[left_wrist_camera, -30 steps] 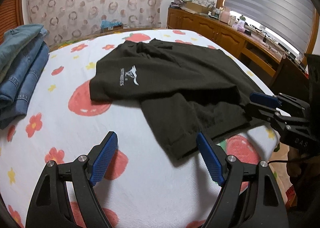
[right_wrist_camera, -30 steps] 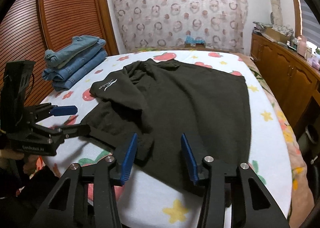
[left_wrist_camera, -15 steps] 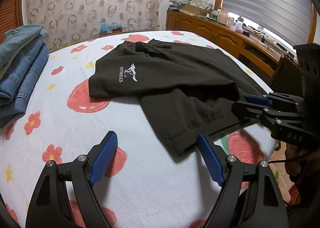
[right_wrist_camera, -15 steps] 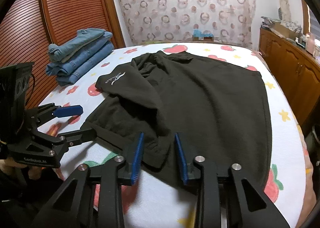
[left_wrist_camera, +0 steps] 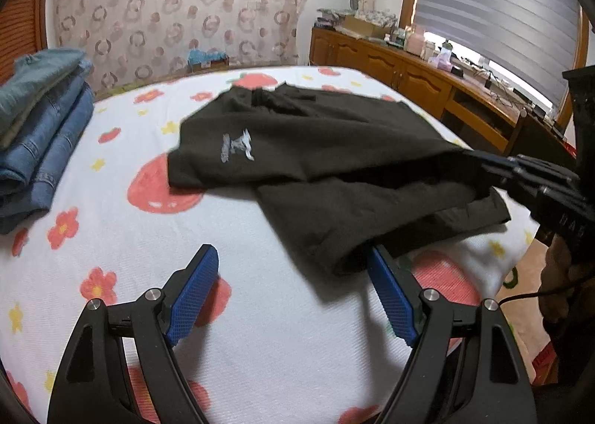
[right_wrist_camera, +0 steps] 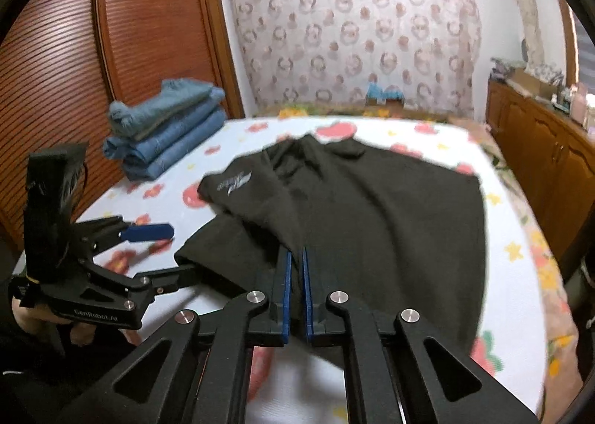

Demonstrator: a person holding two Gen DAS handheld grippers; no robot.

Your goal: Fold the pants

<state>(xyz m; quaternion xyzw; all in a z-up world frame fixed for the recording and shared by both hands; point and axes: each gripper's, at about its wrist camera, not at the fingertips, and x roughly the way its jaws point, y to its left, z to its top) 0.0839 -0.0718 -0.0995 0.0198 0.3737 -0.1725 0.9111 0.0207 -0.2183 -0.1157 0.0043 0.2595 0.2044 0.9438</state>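
The right gripper (right_wrist_camera: 295,290) has just clamped its jaws on the near hem of the black pants (right_wrist_camera: 372,208) on the bed (left_wrist_camera: 260,349). The left gripper (left_wrist_camera: 297,294) waits, jaws apart, a leg cuff touching its right-hand jaw. Lifting for a fold looks ready to begin.

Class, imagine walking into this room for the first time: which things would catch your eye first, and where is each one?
First, the black pants spread across the middle of the strawberry-print bed, white logo towards the left. Next, the right hand-held gripper, shut on the pants' near edge, while the left hand-held gripper stands open by the near left corner. Then the stack of folded jeans at the bed's far left, beside the wooden wardrobe.
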